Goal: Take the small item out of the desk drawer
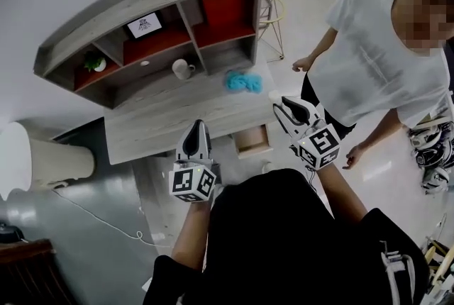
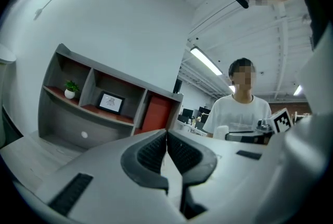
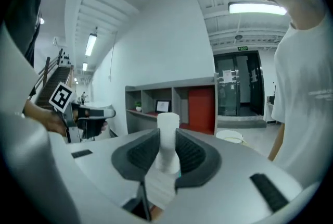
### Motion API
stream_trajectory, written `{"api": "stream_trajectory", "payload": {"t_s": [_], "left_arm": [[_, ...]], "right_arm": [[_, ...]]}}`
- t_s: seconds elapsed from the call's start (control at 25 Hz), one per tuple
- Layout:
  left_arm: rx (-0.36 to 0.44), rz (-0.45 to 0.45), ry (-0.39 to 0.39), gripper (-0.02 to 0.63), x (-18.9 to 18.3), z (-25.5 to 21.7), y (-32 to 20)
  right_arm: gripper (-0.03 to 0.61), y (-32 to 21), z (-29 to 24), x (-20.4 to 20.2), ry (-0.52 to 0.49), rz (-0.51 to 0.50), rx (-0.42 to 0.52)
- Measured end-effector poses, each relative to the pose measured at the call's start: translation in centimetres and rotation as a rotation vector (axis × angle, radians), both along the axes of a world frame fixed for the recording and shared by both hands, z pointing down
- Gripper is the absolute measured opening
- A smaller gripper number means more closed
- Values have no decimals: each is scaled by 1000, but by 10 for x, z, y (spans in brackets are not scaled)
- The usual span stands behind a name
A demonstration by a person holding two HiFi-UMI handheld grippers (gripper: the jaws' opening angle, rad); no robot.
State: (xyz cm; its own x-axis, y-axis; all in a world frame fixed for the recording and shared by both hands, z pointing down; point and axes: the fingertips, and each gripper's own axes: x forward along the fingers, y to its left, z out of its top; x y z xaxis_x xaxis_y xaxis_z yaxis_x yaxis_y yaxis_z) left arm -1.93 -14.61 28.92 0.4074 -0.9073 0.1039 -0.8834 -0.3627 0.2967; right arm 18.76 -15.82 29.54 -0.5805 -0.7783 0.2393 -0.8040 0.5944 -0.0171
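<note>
My right gripper [image 3: 167, 151] is shut on a small white cylindrical item [image 3: 168, 129] that stands up between its pads. In the head view the right gripper [image 1: 280, 106] is raised over the right end of the grey desk [image 1: 163, 119], with the white item [image 1: 274, 95] at its tip. Below it, the desk drawer [image 1: 252, 140] stands pulled open, its inside pale wood. My left gripper [image 1: 197, 128] hovers over the desk's front edge, left of the drawer. Its jaws [image 2: 166, 139] are shut together with nothing between them.
A grey shelf unit with red backs [image 1: 159, 20] stands on the desk, holding a small plant [image 1: 94, 62] and a framed picture [image 1: 145, 25]. A white mug [image 1: 182, 69] and a blue fluffy thing [image 1: 243, 81] lie on the desktop. A person in a white T-shirt [image 1: 376, 55] stands at the right.
</note>
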Motion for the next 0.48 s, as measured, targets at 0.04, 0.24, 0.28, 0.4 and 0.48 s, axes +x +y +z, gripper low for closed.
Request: {"api": "stream_trajectory", "payload": {"t_s": [0.04,0.24,0.28,0.4,0.48], "left_arm": [[4,0,-3,11,5,-5,-4],[44,-3,-43,11,20,-28,-22],[52,-3,-50,11,24,-32,-25],[72,-6,-62,11,34,-40,-32],[84,-10,-70,11,39,-45,-35]], "right_arm": [[95,-3,-11,7,-28,16,14],[95,-17,-49,30,-94,75,90],[95,-19,-53,34,-96,80,100],[95,-25,-60,41,-95,84,121],[94,-27,-63,44,-98,85,128]]}}
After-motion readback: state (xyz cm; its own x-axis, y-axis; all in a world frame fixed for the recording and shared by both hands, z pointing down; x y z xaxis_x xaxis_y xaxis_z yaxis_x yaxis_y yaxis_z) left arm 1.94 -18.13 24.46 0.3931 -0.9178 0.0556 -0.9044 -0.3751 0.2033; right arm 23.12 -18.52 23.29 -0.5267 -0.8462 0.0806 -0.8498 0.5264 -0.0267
